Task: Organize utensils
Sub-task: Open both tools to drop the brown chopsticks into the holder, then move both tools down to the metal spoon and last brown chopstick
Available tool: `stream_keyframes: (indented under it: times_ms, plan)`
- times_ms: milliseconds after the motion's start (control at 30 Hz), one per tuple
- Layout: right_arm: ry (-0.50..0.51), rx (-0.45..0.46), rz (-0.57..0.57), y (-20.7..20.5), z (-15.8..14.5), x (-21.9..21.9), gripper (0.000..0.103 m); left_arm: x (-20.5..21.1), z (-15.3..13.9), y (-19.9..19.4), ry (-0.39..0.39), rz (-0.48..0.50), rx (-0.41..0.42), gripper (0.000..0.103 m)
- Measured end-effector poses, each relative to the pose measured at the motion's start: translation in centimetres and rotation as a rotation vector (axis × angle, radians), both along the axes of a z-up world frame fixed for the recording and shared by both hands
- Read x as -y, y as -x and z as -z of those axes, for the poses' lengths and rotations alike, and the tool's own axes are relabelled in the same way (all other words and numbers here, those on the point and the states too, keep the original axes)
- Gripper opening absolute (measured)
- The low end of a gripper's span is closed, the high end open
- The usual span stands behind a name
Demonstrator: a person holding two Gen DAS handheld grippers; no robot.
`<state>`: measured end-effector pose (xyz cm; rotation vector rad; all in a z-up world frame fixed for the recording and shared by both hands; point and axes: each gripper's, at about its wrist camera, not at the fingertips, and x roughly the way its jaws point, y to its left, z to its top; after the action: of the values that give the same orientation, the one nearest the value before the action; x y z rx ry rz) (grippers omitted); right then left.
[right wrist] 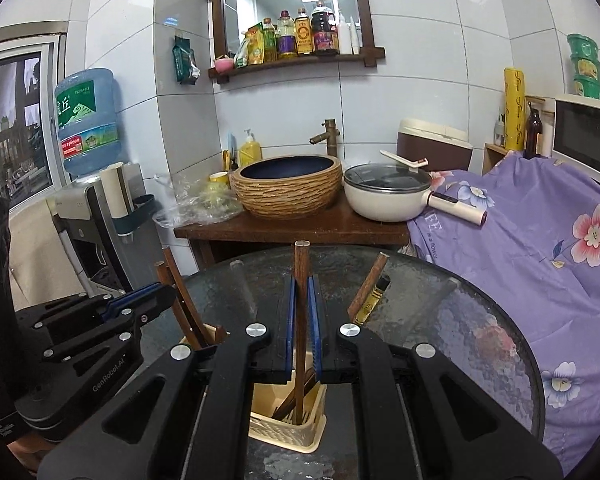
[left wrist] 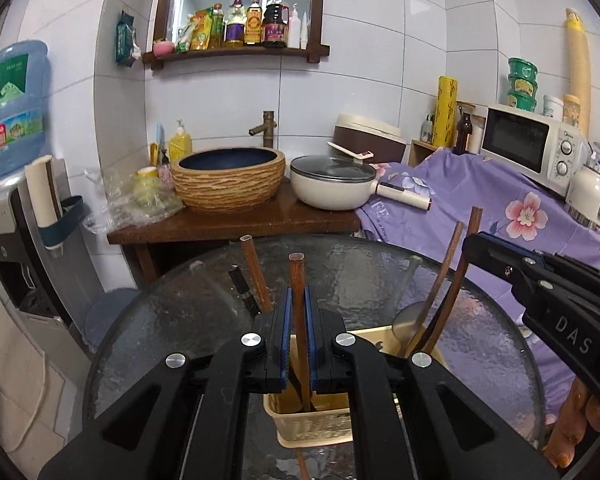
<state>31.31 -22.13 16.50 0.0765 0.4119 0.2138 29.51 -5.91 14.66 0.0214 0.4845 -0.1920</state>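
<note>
Utensils are gathered in a cream slotted basket (left wrist: 312, 420) that stands on the round glass table (left wrist: 188, 320). Both grippers are held low over this basket, pointed forward and tilted somewhat downward, side by side.

The left gripper (left wrist: 299, 336) is clamped on a brown wooden stick (left wrist: 298, 280); its blue pads (left wrist: 287, 320) are pressed against the stick from both sides, and the stick's lower end is seen inside the basket while its top stands above the fingers. In the left wrist view, fingers of the person's hand (left wrist: 580, 428) are seen under the right gripper at the right edge.

The right gripper (right wrist: 302, 320) is likewise closed on a second wooden stick (right wrist: 301, 264), held nearly upright with its lower end down in the basket (right wrist: 288, 432) among other wooden handles.

A spoon (left wrist: 410, 320) and further wooden handles (left wrist: 454, 276) are leaned in the basket's right compartment. Behind the table, a woven-look basin (left wrist: 228, 184) and a lidded white pot (left wrist: 332, 186) are set on a wooden counter.
</note>
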Motion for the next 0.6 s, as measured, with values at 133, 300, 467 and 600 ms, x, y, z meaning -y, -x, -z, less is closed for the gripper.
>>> stream_keyframes:
  times_ms: [133,300,467,600]
  plan:
    - [-0.005,0.002,-0.005,0.2,-0.1,0.1,0.008,0.0,0.0,0.2,0.003,0.020,-0.001,0.007]
    - [-0.006,0.052,0.002,1.8,-0.6,0.3,0.050,-0.5,-0.5,1.1,0.008,0.033,0.015,0.029]
    - [-0.032,0.096,0.016,4.6,-0.9,0.7,0.050,-1.5,-0.2,3.4,0.006,0.026,0.055,0.051]
    - [-0.027,0.093,0.013,7.2,-0.4,0.5,0.050,-2.5,0.7,5.3,0.013,0.005,0.081,0.068]
